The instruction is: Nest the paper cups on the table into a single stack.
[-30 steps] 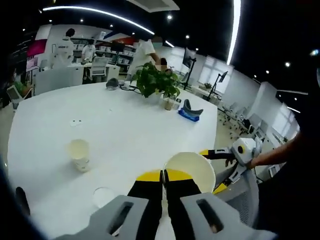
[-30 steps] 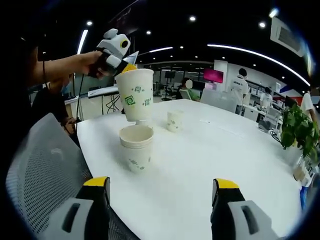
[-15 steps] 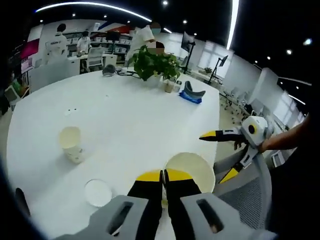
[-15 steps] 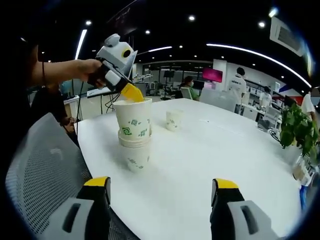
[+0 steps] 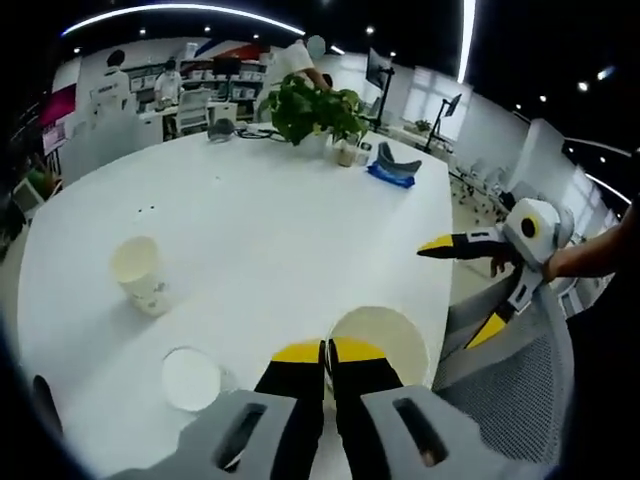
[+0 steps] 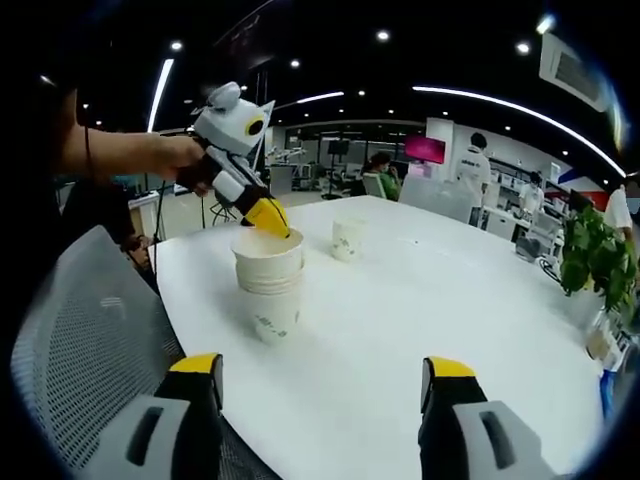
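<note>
Left gripper [image 6: 268, 217] clamped on the rim of the stack [image 6: 268, 283], left of centre, top cup seated. Right gripper [image 6: 318, 375] wide open, empty, low in frame. One lone cup [image 6: 347, 240] waiting beyond, plus another [image 5: 190, 378] lower left.

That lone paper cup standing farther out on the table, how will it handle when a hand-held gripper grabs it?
The lone paper cup looks thin-walled and empty, so probably very light and easily crushed. Standing upright on the smooth white table, a sideways nudge would likely tip or slide it.
</note>
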